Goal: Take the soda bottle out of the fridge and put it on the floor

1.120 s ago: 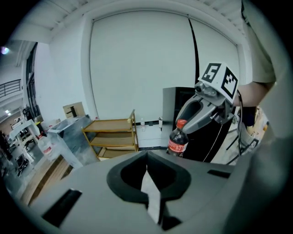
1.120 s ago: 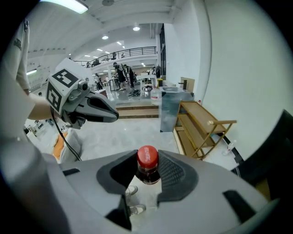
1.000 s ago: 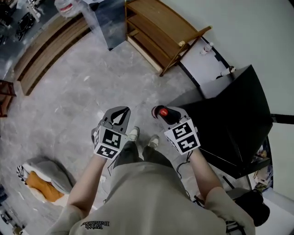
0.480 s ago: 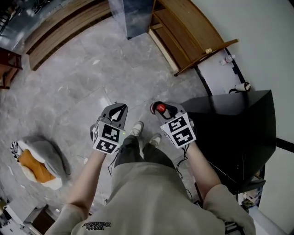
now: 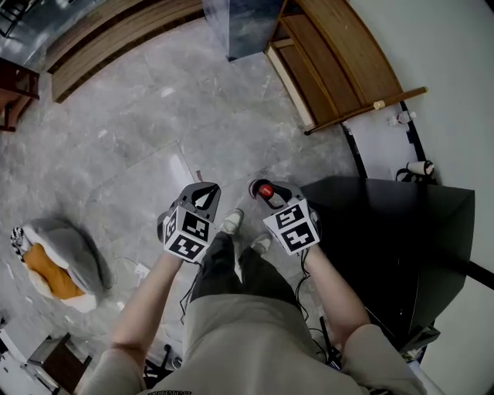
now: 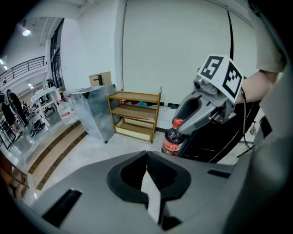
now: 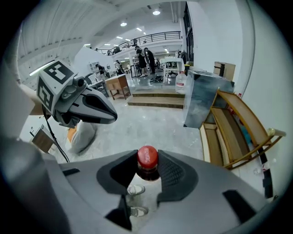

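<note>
We lowered the right claw [image 5: 264, 190], clamped on the red-capped dark soda bottle [image 7: 147, 157], toward the grey floor [image 5: 154, 116] beneath; the left claw [image 5: 204, 193] was closed, empty.

The floor [image 5: 139, 131] is pale grey stone in large mottled tiles. Along the right runs a plain white wall [image 5: 455, 69], and against it stands a low wooden shelf rack [image 5: 340, 77] with open tiers. Just left of the rack's far end is a silvery metal cabinet [image 5: 247, 27], with a cardboard box [image 7: 224, 70] showing above its top. Wooden steps [image 5: 116, 37] cross the far left. Near the left edge a grey and orange cushion [image 5: 58, 262] lies on the floor. Farther off, round ceiling lights [image 7: 156, 12] shine over a railed upper gallery [image 7: 158, 35].
</note>
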{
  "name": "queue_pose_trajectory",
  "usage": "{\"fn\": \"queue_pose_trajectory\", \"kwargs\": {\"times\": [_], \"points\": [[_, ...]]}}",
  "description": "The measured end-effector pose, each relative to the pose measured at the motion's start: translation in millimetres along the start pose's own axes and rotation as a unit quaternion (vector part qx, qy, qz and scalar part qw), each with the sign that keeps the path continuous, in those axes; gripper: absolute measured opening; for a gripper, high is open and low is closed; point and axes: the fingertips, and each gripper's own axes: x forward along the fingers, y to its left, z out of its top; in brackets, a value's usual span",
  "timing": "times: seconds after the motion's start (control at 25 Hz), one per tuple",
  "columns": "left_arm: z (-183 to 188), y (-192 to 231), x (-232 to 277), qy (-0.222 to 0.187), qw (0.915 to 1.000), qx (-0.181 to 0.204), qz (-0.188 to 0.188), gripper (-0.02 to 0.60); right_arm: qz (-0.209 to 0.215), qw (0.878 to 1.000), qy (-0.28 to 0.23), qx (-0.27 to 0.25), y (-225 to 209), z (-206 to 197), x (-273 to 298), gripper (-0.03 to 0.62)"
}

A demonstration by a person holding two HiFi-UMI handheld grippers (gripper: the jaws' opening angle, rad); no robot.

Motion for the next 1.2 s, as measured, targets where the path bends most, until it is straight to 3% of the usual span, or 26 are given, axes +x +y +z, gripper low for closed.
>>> {"fn": "queue_pose_trajectory", "kwargs": {"times": [0.36,0.68,1.2], "points": [[-52.6,11.5,69.9,0.033,0.9988,-0.01,-0.034,0.006,0.001,0.999,0.028,0.017,-11.7,-31.4,89.0,0.115],[-108.5,19.1,150.9,0.048,0.9966,-0.035,-0.056,0.006,0.012,0.997,0.062,0.034,-23.3,-88.3,182.5,0.115],[-238.8,19.9,267.8,0.089,0.9877,-0.108,-0.068,0.006,-0.007,0.994,0.08,0.074,-20.3,-177.1,330.6,0.115]]}}
